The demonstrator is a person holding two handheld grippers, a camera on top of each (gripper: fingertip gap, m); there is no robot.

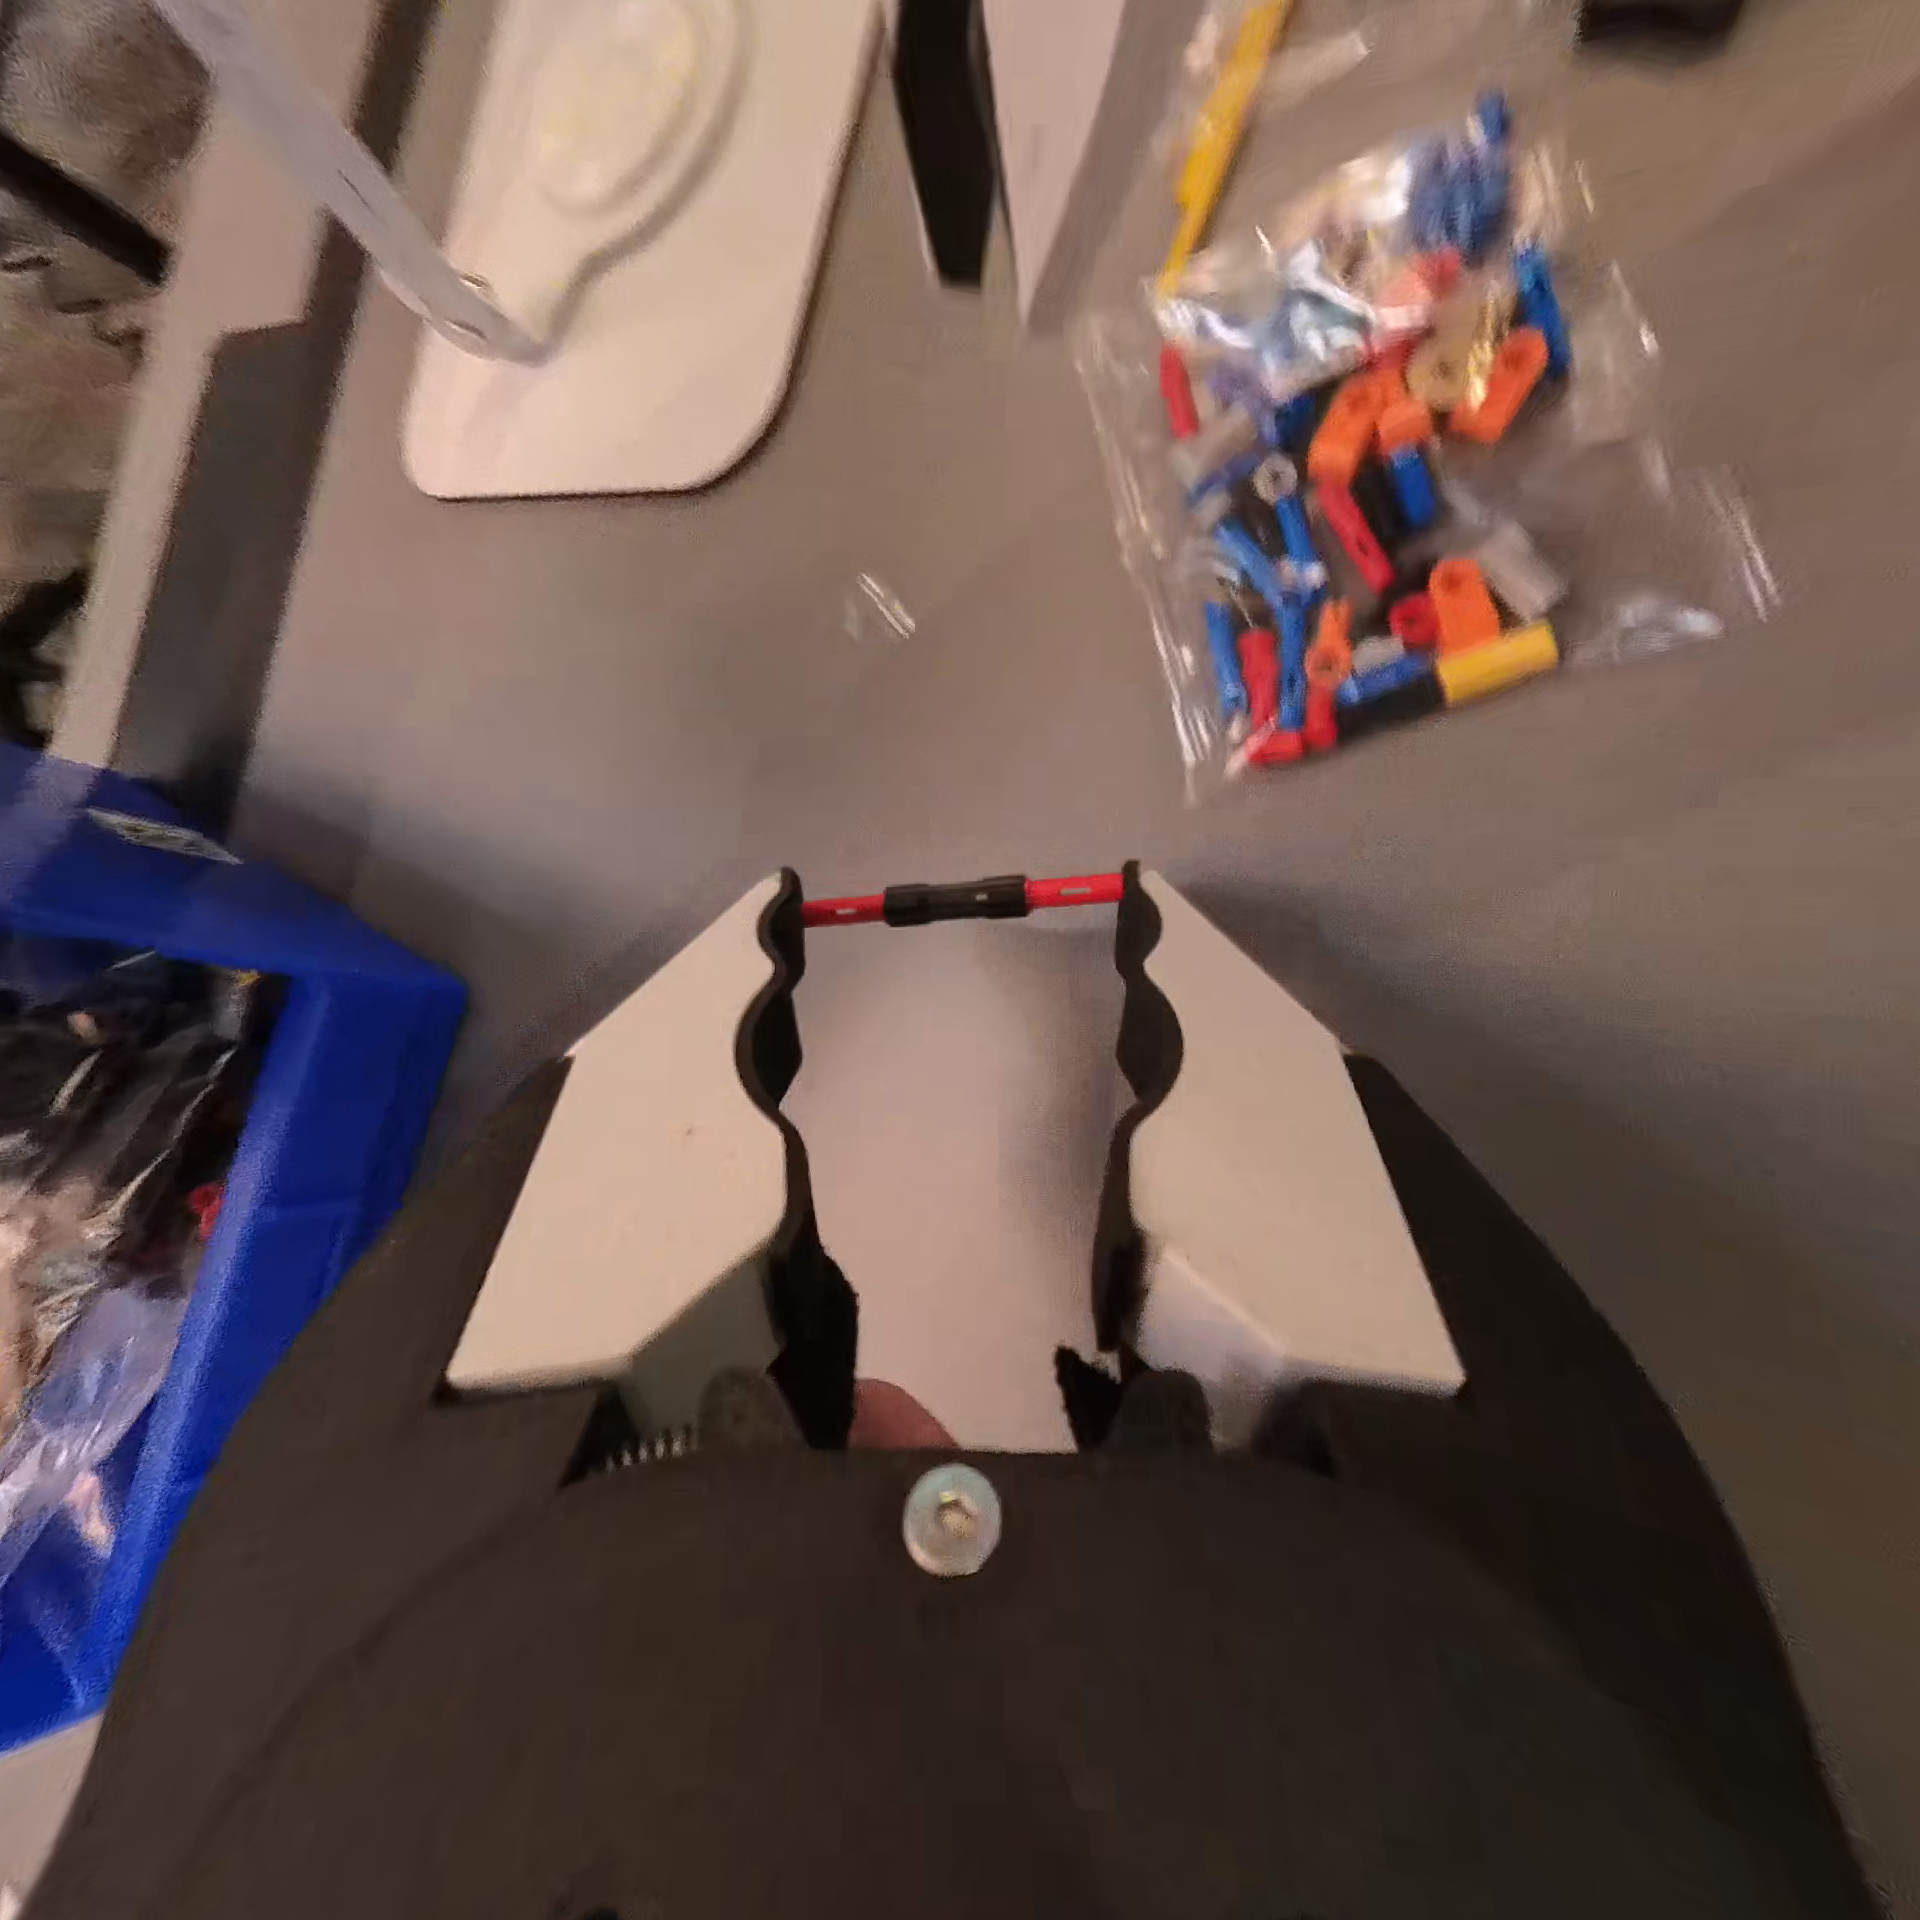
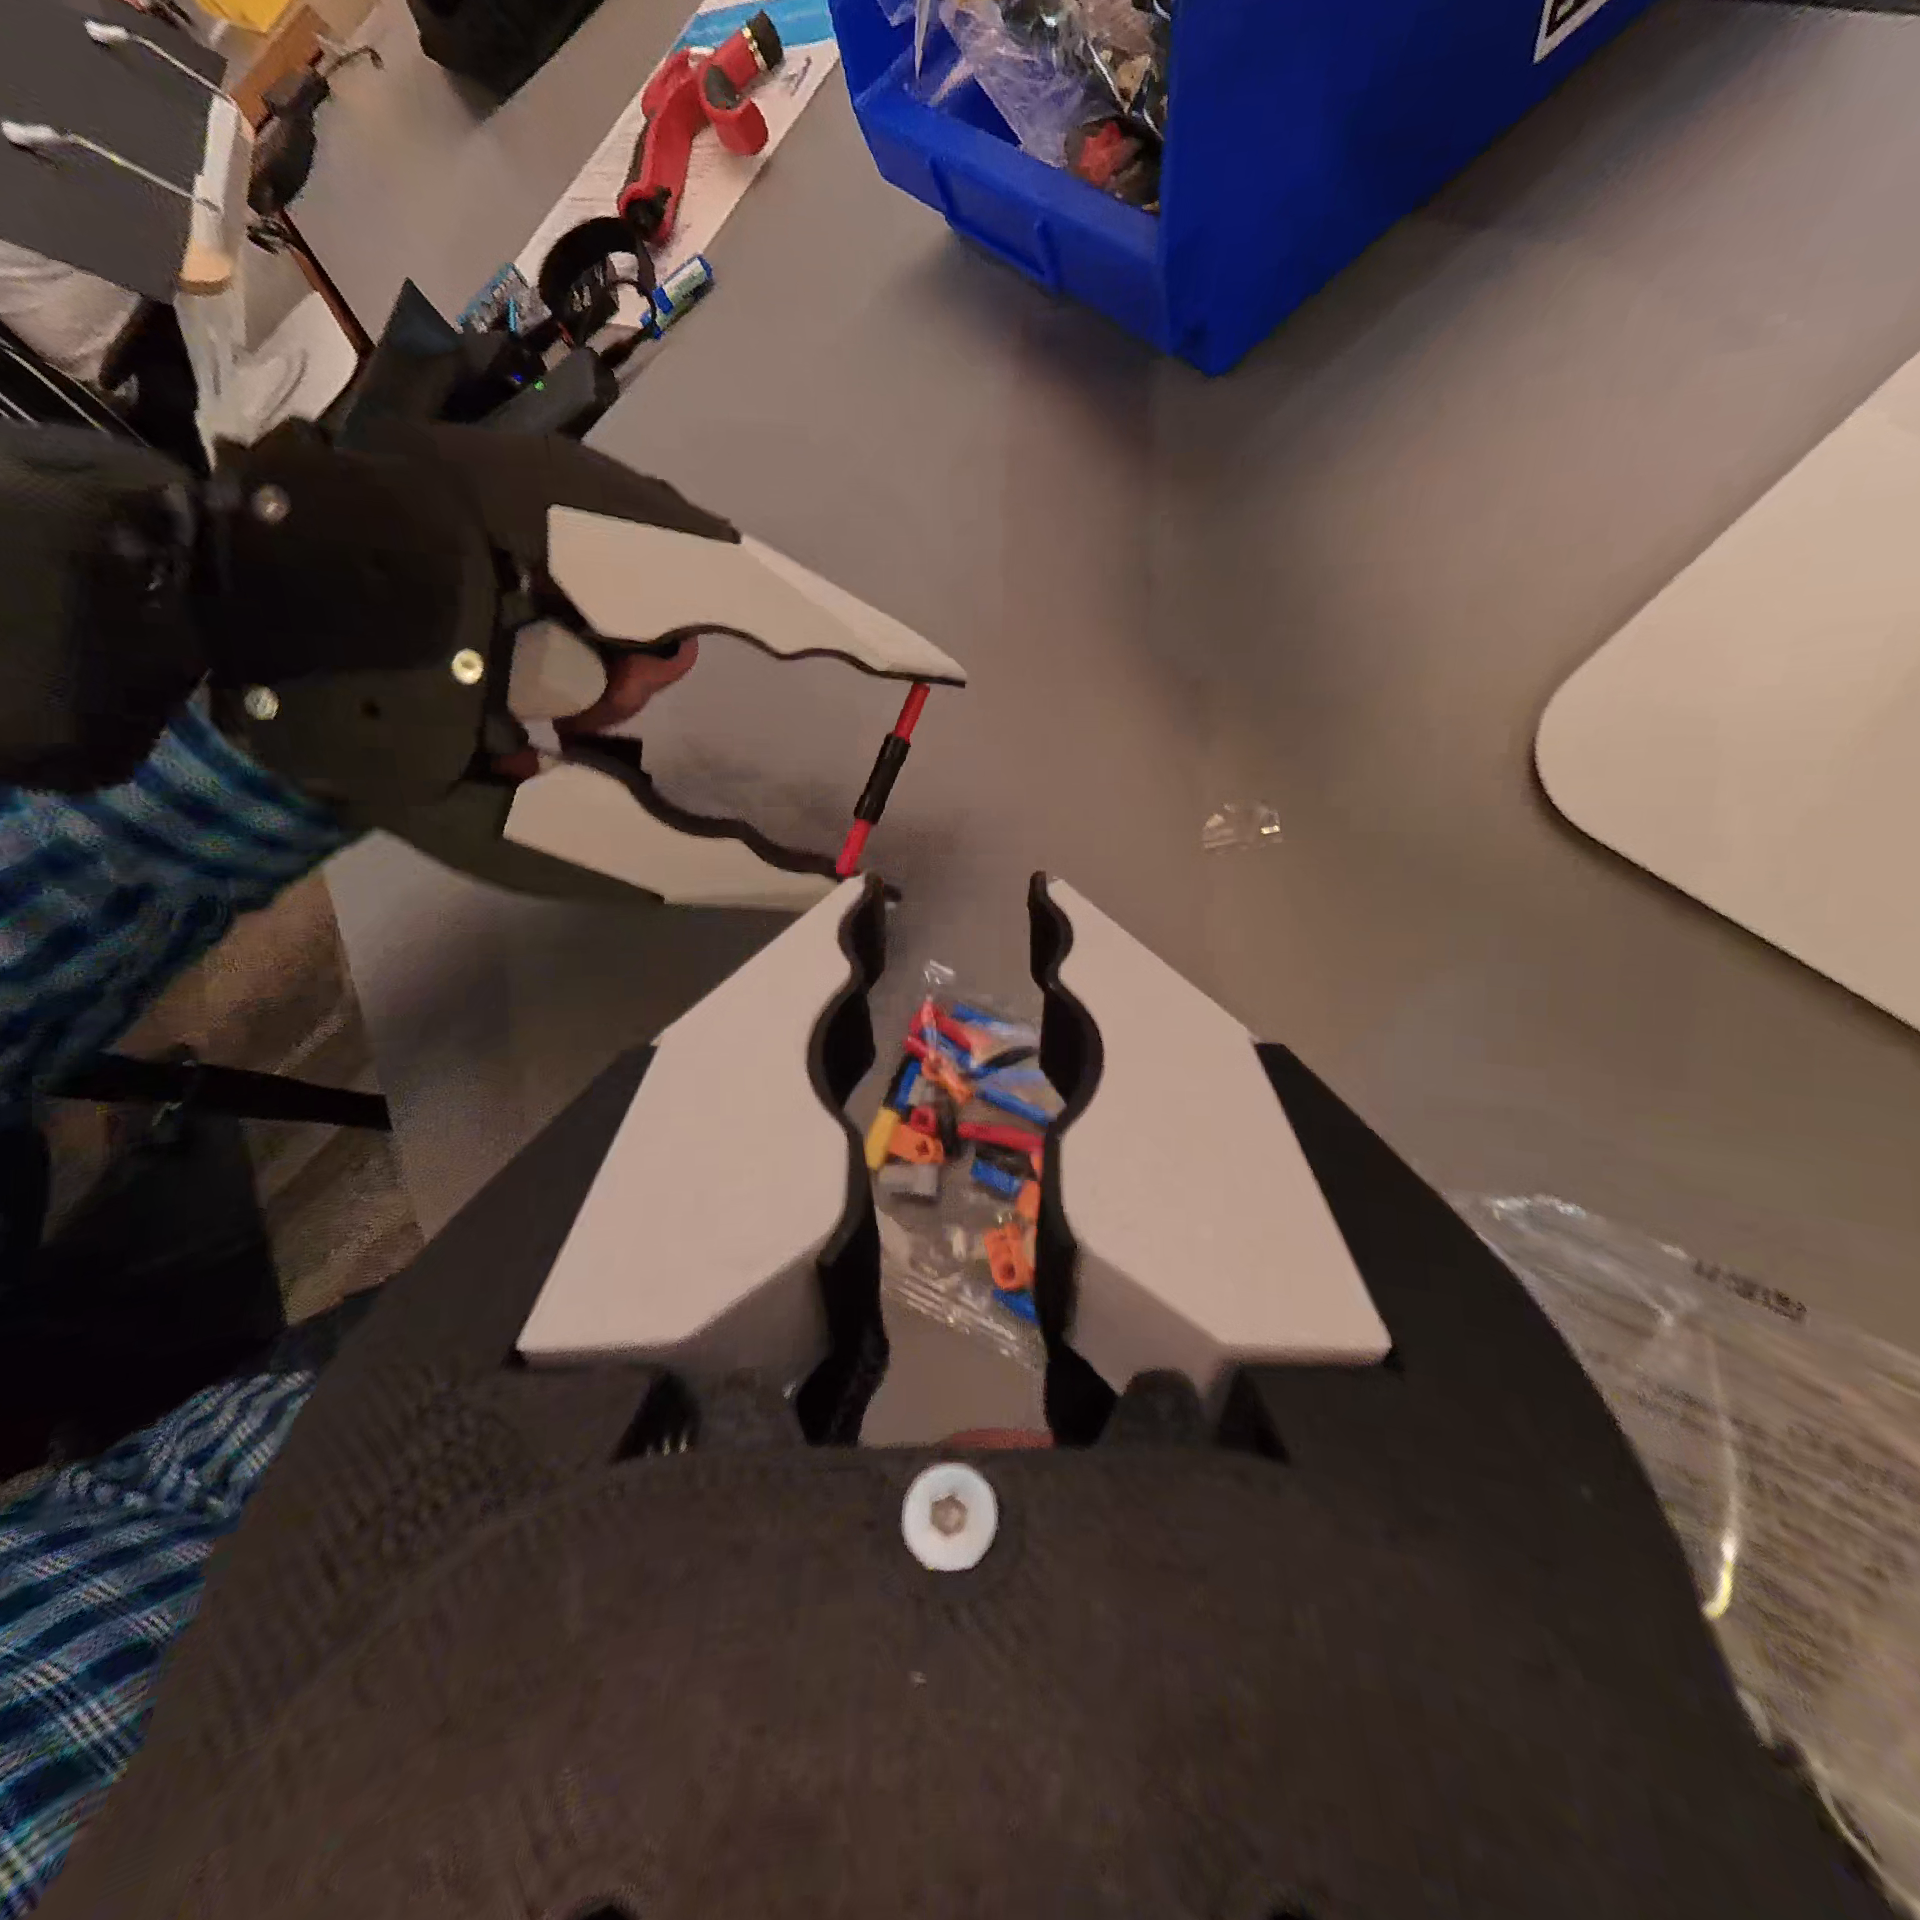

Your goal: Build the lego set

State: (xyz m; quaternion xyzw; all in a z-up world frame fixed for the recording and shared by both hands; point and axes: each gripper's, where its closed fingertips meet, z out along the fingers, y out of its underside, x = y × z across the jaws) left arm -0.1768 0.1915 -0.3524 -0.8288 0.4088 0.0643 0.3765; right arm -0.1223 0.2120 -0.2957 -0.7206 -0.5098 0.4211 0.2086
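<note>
My left gripper (image 1: 961, 902) is shut on a thin red rod with a black sleeve in its middle (image 1: 961, 902), held by its ends between the fingertips above the grey table. The right wrist view shows the same rod (image 2: 881, 777) in the left gripper (image 2: 896, 781). My right gripper (image 2: 956, 894) is open and empty, just right of the rod's lower end. Between its fingers, on the table below, lies a clear bag of lego pieces (image 2: 961, 1132), red, blue, orange, black and yellow. The bag also shows in the left wrist view (image 1: 1382, 499) at the upper right.
A blue bin (image 1: 239, 1195) of bagged parts stands left of my left gripper, also in the right wrist view (image 2: 1226, 197). A white board (image 1: 644, 312) lies at the back, also in the right wrist view (image 2: 1766, 748). A small plastic scrap (image 2: 1242, 826) lies on the table. Red tools (image 2: 696, 125) lie far left. Across from one pair of fingers to the other is roughly 8 cm.
</note>
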